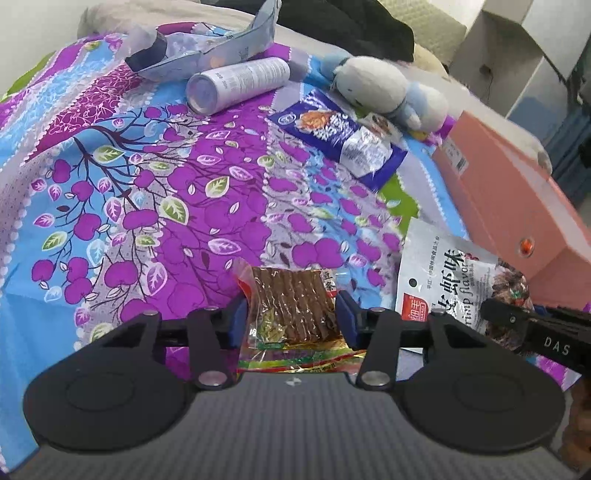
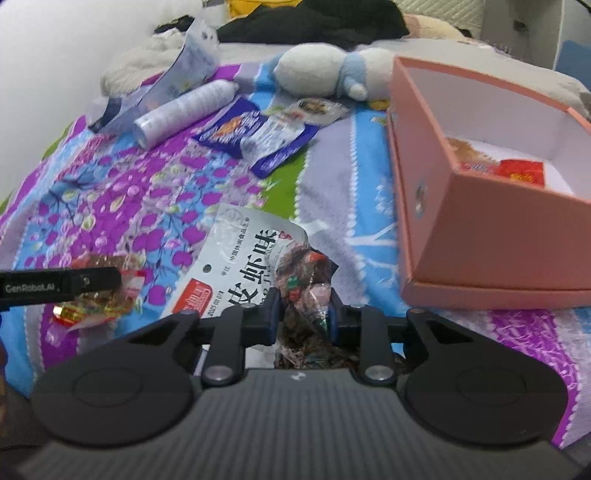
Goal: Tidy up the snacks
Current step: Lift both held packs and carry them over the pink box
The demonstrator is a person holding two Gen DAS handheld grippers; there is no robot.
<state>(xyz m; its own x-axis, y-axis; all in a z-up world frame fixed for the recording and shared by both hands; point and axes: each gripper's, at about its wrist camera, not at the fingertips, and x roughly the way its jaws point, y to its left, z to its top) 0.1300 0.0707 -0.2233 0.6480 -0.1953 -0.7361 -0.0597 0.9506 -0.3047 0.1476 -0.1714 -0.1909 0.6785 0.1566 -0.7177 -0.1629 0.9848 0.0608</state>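
A clear packet of brown dried strips point(image 1: 291, 295) with a red and yellow edge lies on the purple floral bedspread point(image 1: 147, 184). My left gripper point(image 1: 291, 317) has its blue pads pressed on the packet's two sides. To the right lies a white shrimp-flavour bag point(image 1: 443, 273), and its crumpled dark end point(image 2: 303, 295) is pinched in my right gripper point(image 2: 303, 314). The open pink box point(image 2: 480, 240) stands to the right, with a red packet point(image 2: 521, 171) inside. A purple and blue snack pack point(image 1: 332, 136) lies farther back.
A white tube point(image 1: 236, 85) and a folded silver-blue wrapper point(image 1: 207, 55) lie at the back left. A white and blue plush toy point(image 1: 384, 88) sits behind the snack pack. Dark clothing point(image 2: 314, 22) and pillows are at the bed's far end.
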